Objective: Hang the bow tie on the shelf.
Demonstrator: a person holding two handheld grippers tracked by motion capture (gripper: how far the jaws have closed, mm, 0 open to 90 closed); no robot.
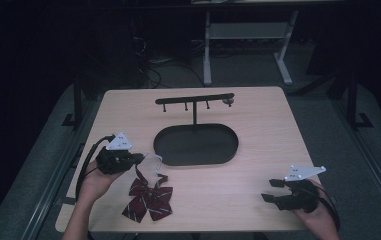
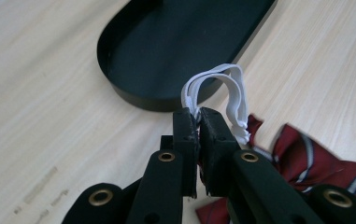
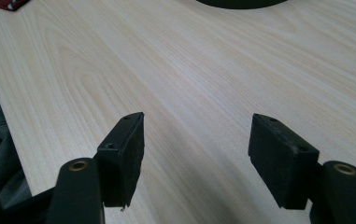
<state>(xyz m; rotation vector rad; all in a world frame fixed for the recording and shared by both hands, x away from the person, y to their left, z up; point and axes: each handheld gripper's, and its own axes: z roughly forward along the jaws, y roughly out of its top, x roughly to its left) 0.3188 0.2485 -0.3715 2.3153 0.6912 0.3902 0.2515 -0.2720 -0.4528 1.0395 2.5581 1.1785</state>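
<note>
While the black oval tray [image 1: 196, 145] with its hook stand [image 1: 195, 99] sits mid-table just beyond, nothing blocks the left gripper [image 2: 198, 113], clamped on the white elastic loop [image 2: 231, 88] of a maroon striped bow tie [image 1: 147, 198] lying near the front table [image 1: 258, 120] edge. Right gripper [image 3: 196, 140] jaws wide apart, holding nothing. No readable writing.

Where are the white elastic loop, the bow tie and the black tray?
white elastic loop [image 2: 231, 86]: left gripper view, top of arch.
bow tie [image 1: 147, 199]: high view, centre knot.
black tray [image 1: 164, 150]: high view, left rim.
</note>
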